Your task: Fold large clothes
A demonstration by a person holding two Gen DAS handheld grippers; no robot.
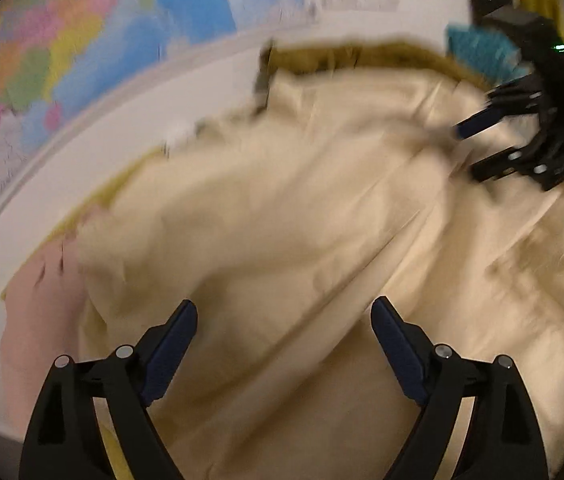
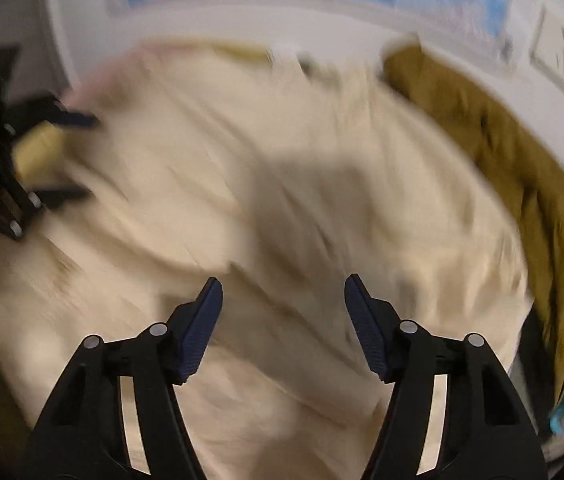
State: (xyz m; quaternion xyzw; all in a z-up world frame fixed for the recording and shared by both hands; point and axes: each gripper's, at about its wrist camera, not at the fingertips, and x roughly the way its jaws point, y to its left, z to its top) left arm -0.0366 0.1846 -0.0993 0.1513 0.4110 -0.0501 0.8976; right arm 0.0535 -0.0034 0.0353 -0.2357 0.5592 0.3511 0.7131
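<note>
Both views are motion-blurred. A large cream garment lies spread over most of the white bench, creased and rumpled, with no clean fold line that can be made out.

Left gripper: fingers spread wide above the cream cloth, nothing between them. In the right wrist view it sits at 9 o'clock, and a yellowish patch shows inside its frame; whether that is cloth behind it cannot be told.

Right gripper: fingers spread apart, nothing pinched, hanging over the middle of the garment. From the left wrist view it appears at 2 o'clock.

An olive garment lies along the cream one's edge at 3 o'clock in the right wrist view, unfolded by the look of it. A pink cloth shows at 8 o'clock in the left wrist view, partly under the cream garment.

Judgement: early to middle stage. Neither gripper holds cloth; the cream garment needs a fresh grasp on an edge, and the olive piece awaits its turn.
</note>
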